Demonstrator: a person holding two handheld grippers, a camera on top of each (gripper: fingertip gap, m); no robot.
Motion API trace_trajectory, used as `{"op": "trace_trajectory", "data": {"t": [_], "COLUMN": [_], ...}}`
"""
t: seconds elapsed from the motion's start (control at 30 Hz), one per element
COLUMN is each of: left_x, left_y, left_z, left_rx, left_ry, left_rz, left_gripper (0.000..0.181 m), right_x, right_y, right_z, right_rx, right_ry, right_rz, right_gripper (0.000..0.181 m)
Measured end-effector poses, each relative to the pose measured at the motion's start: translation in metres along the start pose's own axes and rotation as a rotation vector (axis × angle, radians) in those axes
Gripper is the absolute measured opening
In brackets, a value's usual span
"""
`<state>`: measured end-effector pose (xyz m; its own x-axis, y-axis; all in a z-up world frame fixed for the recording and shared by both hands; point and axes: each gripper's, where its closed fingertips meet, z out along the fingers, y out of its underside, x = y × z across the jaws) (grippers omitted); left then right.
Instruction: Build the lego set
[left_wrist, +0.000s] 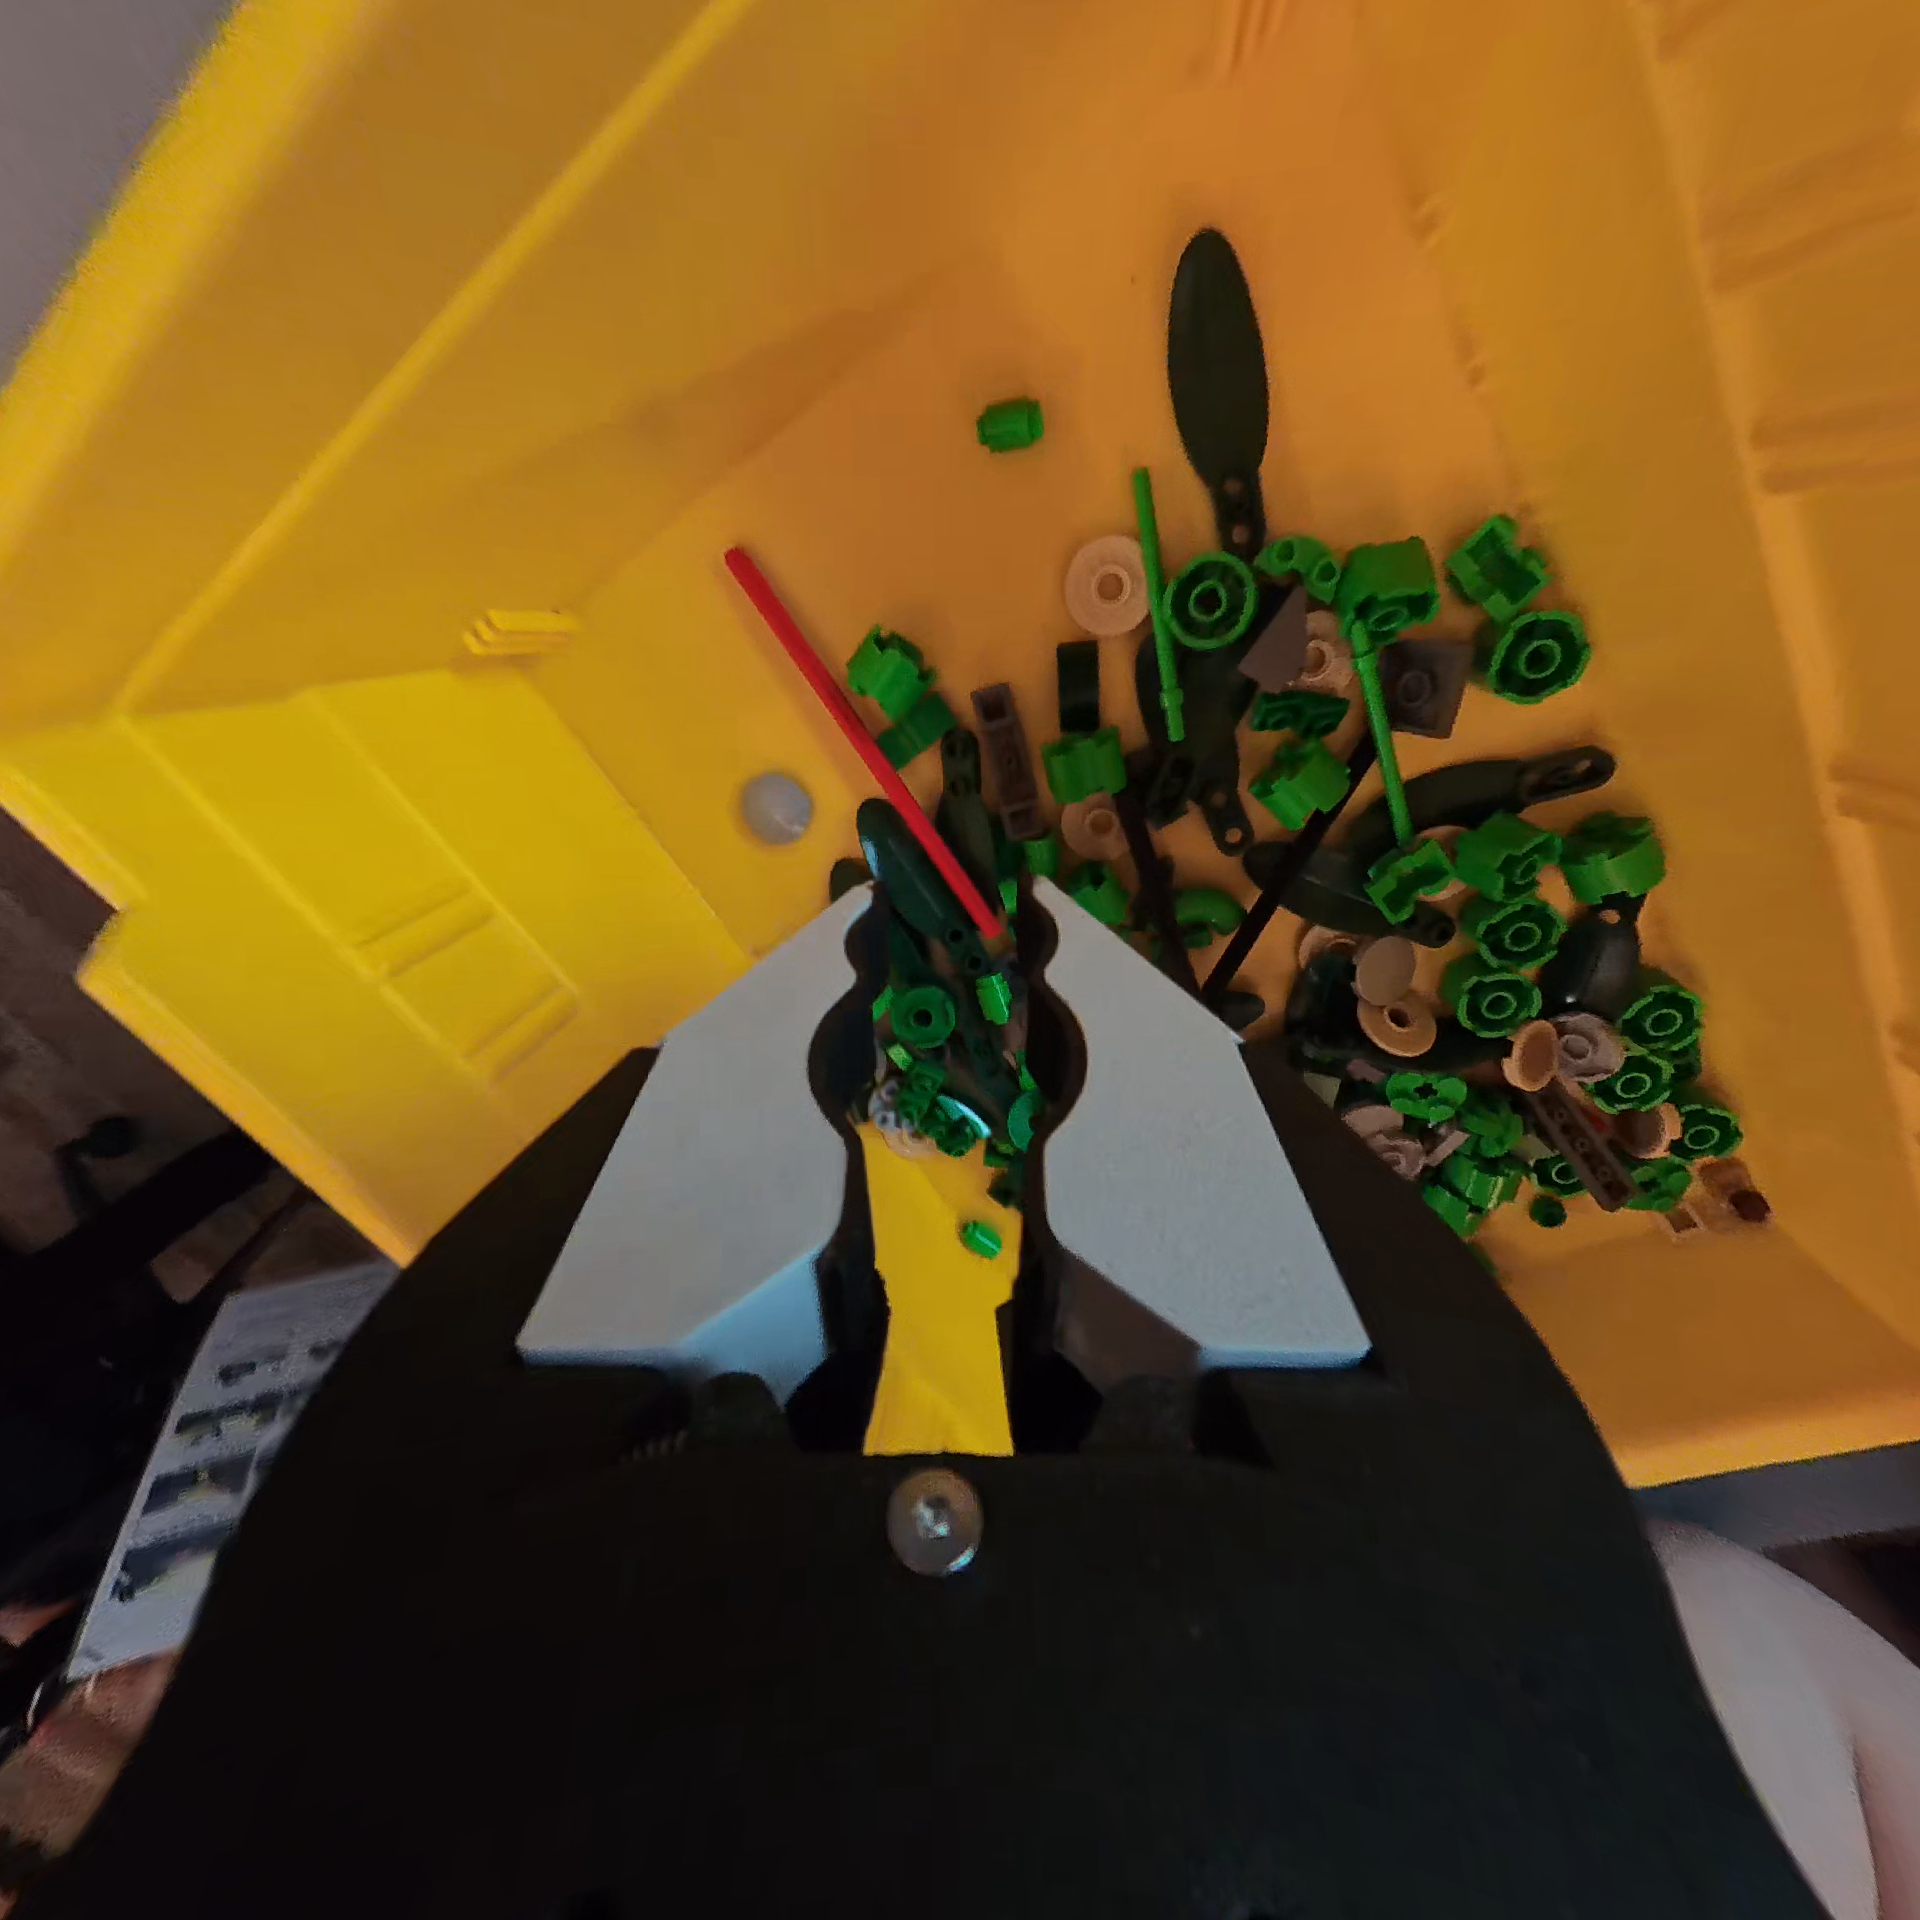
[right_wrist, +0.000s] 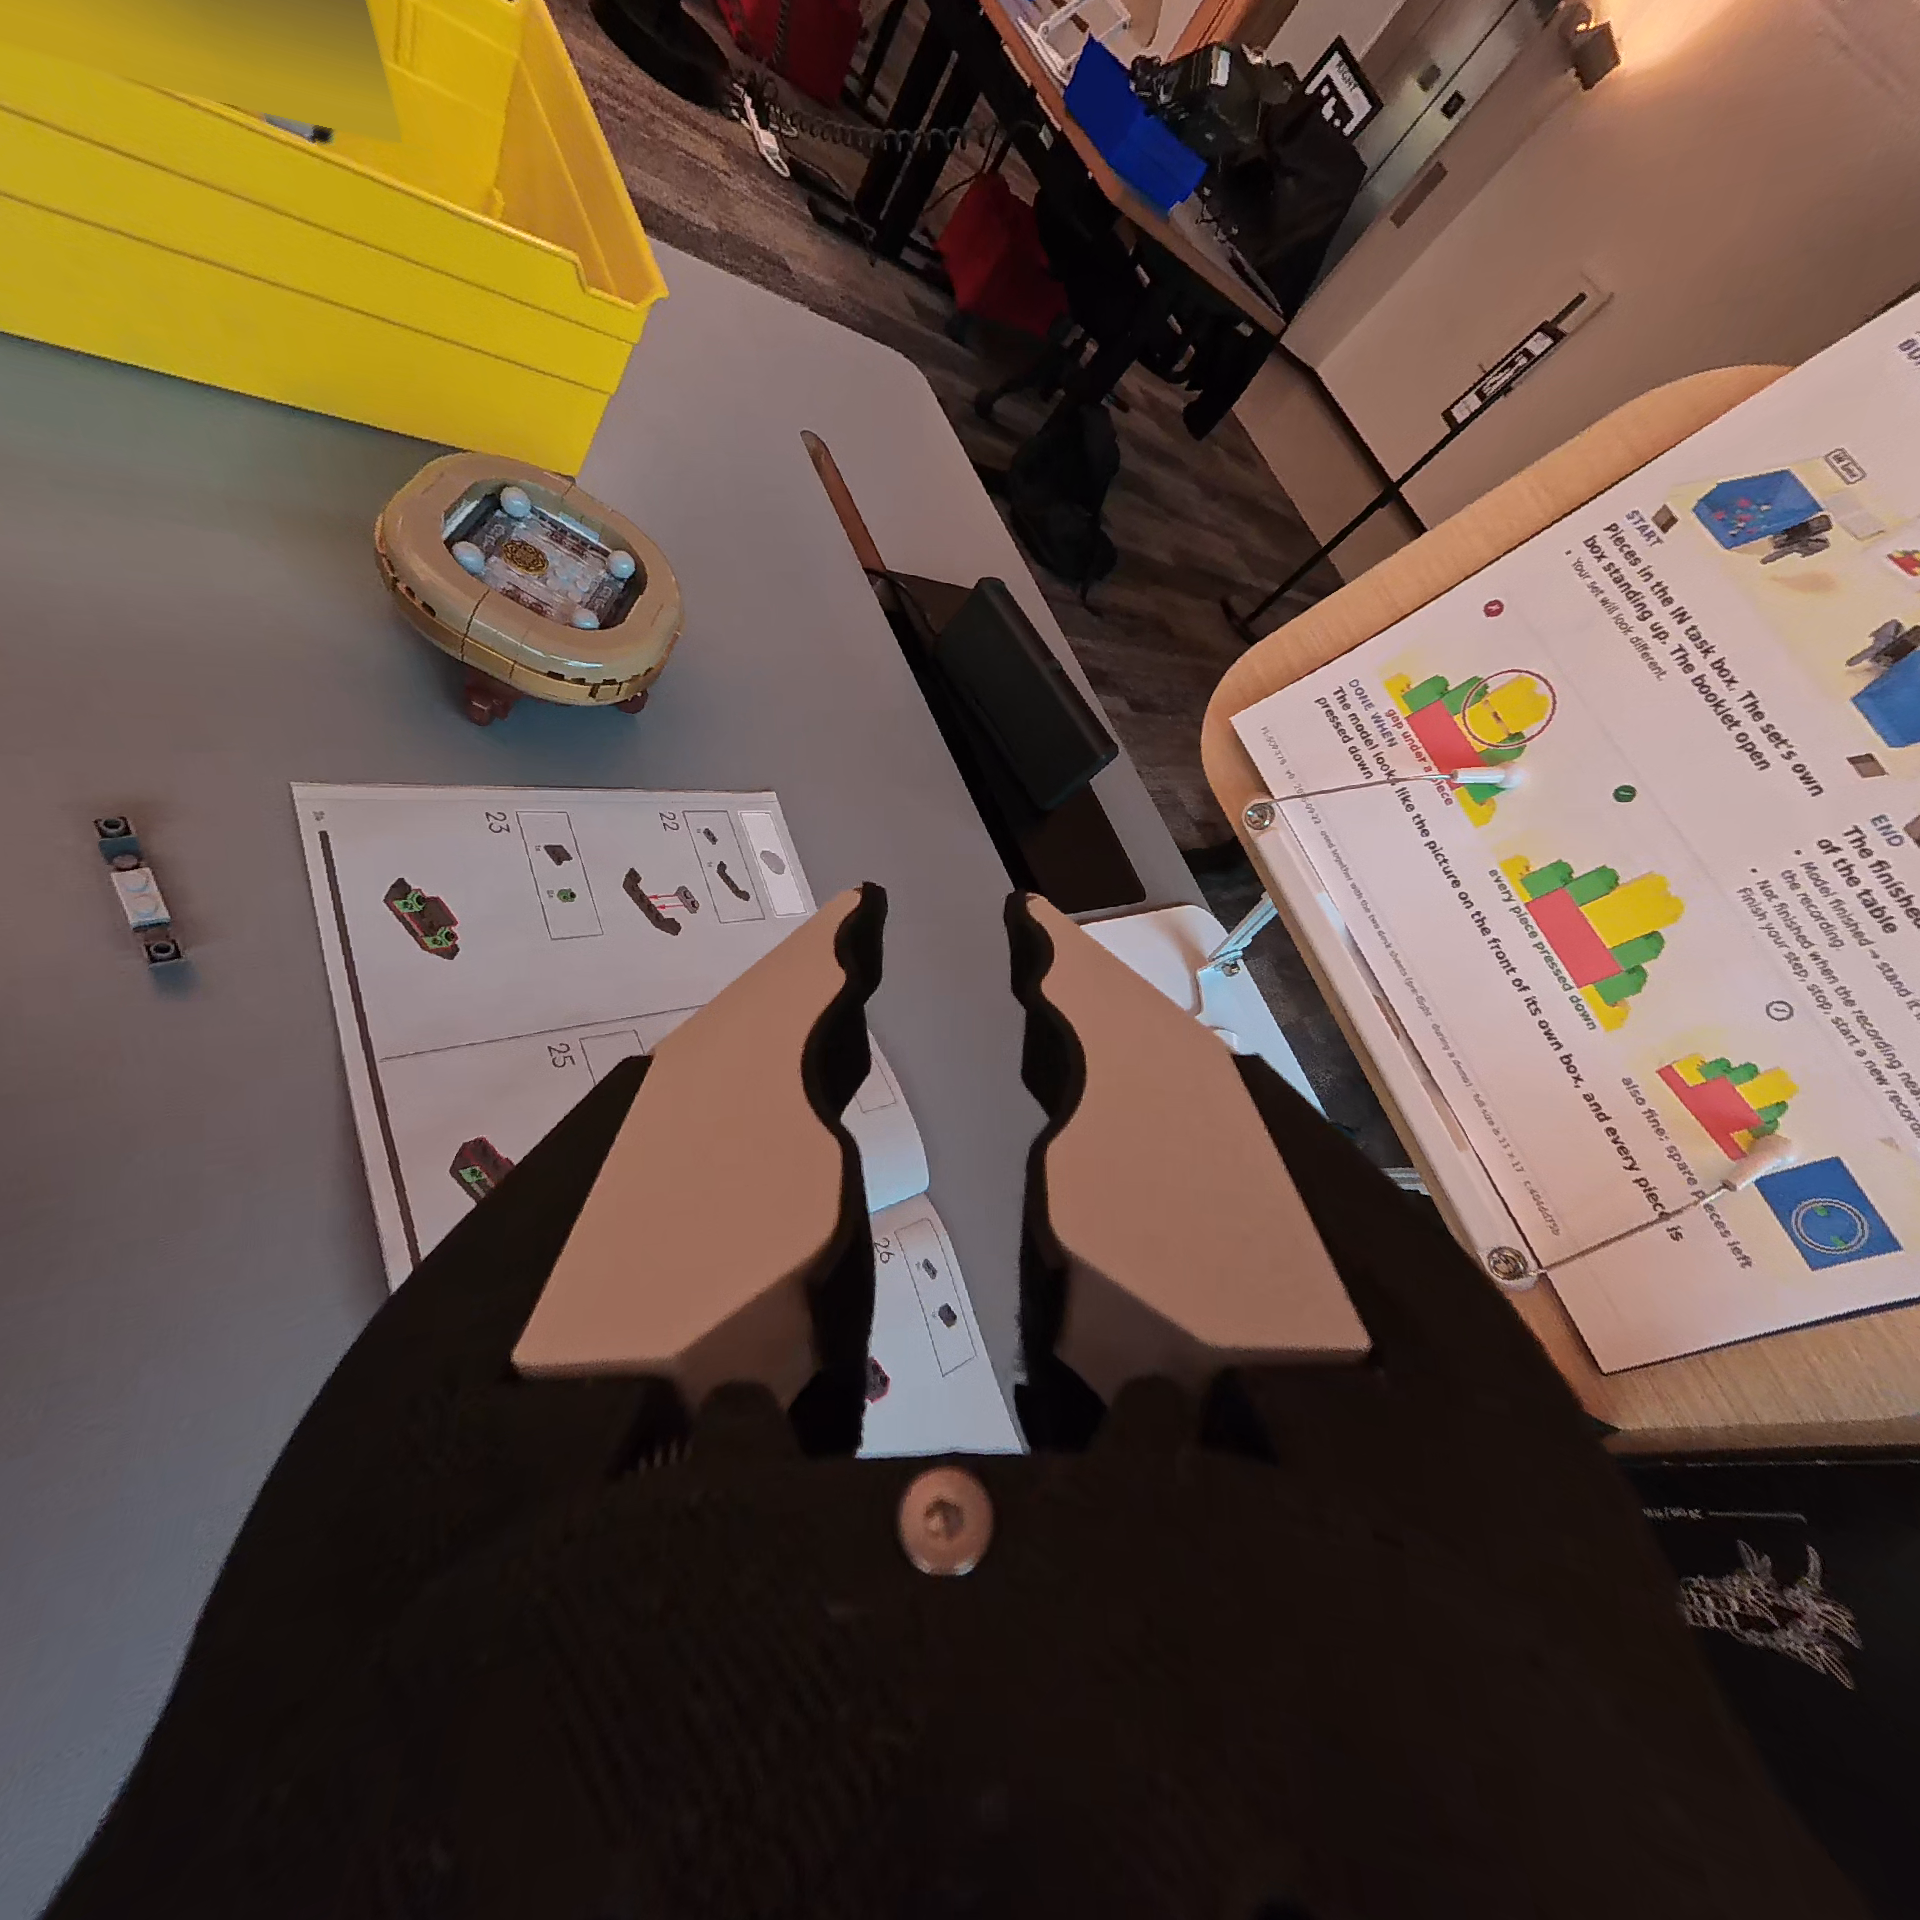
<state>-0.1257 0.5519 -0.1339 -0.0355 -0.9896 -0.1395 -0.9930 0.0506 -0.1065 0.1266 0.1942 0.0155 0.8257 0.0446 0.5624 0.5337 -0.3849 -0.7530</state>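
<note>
In the left wrist view my left gripper (left_wrist: 951, 894) is open inside the yellow bin (left_wrist: 520, 436), low over a pile of loose Lego pieces (left_wrist: 1455, 883): green round bricks, dark green leaves, tan and grey bits. A red rod (left_wrist: 852, 727) and a dark green leaf (left_wrist: 899, 857) lie at the fingertips, with more pieces showing through the gap. I cannot tell whether the fingers touch them. In the right wrist view my right gripper (right_wrist: 945, 904) is open and empty above the open instruction booklet (right_wrist: 540, 914). A tan oval Lego build (right_wrist: 530, 592) stands on the grey table (right_wrist: 156, 1247).
A short grey and white brick strip (right_wrist: 140, 894) lies at the table's left. The yellow bin (right_wrist: 312, 239) stands at the back left. A printed sheet on a wooden stand (right_wrist: 1558, 883) is at the right, with a black box (right_wrist: 1018, 707) beside the table edge. Tip to tip, the grippers are about 45 cm apart. The red rod (left_wrist: 852, 727) is about 4 cm from my left fingertips and 50 cm from my right.
</note>
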Motion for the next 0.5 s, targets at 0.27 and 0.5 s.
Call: {"op": "trace_trajectory", "data": {"t": [0.27,0.5], "left_x": [0.007,0.01], "left_y": [0.016,0.023], "left_z": [0.0,-0.002], "left_rx": [-0.077,-0.095], "left_ry": [0.013,0.046], "left_rz": [-0.002,-0.019], "left_gripper": [0.015,0.016], "right_x": [-0.001,-0.002], "right_y": [0.002,0.003], "right_z": [0.001,0.002], "right_rx": [-0.007,-0.013], "right_ry": [-0.007,-0.01], "right_rz": [0.007,0.002], "right_gripper": [0.022,0.022]}}
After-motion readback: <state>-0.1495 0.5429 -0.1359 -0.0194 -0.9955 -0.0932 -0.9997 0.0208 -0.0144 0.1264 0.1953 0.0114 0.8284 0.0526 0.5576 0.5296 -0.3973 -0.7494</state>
